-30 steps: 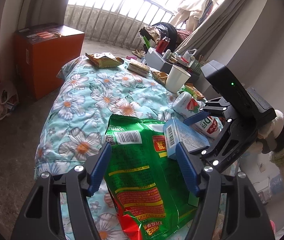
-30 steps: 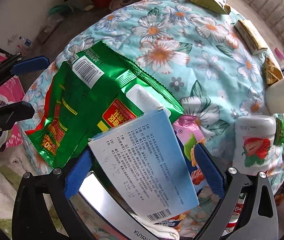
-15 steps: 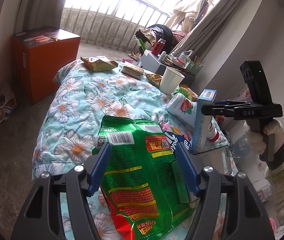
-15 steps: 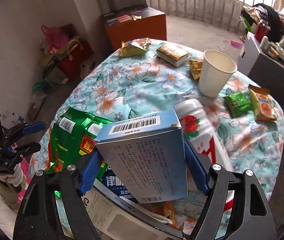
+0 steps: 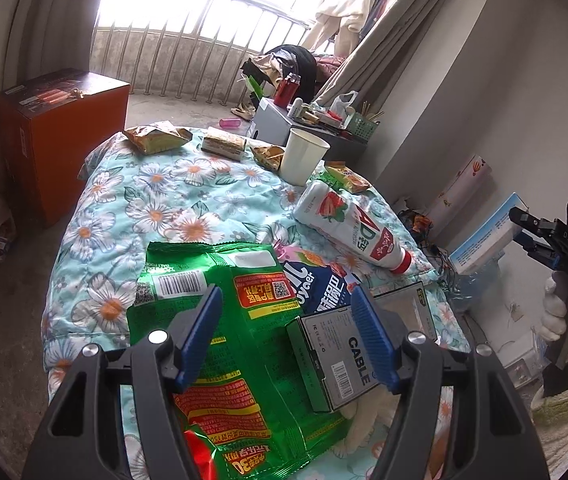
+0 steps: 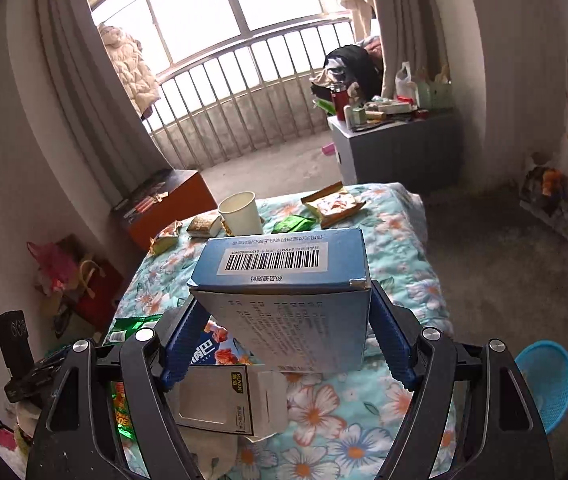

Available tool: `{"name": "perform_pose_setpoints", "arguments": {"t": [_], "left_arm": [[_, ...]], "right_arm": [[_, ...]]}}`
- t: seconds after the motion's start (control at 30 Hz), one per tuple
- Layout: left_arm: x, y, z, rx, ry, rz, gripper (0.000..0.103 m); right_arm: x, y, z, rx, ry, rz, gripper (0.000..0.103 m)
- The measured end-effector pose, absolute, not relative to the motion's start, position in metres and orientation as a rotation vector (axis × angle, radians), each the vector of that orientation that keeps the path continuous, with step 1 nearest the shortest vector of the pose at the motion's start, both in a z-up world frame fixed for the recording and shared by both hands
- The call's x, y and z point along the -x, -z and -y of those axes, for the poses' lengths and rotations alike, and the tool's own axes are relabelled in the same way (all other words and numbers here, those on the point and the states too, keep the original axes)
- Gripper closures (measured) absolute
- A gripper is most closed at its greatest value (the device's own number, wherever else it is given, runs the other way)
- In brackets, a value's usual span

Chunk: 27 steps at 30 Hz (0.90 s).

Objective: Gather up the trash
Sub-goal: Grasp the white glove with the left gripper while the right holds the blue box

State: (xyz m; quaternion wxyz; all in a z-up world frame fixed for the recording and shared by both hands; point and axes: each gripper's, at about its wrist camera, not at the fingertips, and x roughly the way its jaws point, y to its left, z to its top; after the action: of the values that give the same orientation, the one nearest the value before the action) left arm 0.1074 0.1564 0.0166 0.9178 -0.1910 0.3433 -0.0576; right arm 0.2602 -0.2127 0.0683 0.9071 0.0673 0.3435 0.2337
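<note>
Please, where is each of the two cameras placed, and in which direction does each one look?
Left wrist: sits behind the left gripper, low over the green snack bag, facing the balcony window; the right gripper and its gloved hand show at the right.
Right wrist: sits behind the right gripper, which holds the blue box above the floral table; fingers only.
Shared: paper cup, table, blue box.

Blown-out window (image 5: 211, 4) backlight, fisheye edges
</note>
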Motion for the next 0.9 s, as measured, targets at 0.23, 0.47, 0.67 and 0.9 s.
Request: {"name": "perform_pose_setpoints", "arguments": {"t": [0.23,0.47,0.67,0.9], "left_arm": [[-0.112,-0.022,-0.139,0.363,0.151,-0.708,0.038],[-0.117,-0.024,-0.122,0.335,0.184,-0.727,0.038],[-0.114,-0.03,-0.112,0.309,0.194,-0.729,0.036],[-0.106,-0.028,-0.099,0.287,0.262,-0.747,0.034]], "right_arm": [[-0.213,-0.061,0.252,-0.197,-0.502,-0.861,0.03],[-0.217,-0.005,0.247,-0.298,-0.506,-1.073,0.03],[-0.243,0.032,0.236,-0.318,-0.455,-1.092,0.03],[-0.267,0.071,0.231,-0.32,-0.357,-1.127,0.029]]}}
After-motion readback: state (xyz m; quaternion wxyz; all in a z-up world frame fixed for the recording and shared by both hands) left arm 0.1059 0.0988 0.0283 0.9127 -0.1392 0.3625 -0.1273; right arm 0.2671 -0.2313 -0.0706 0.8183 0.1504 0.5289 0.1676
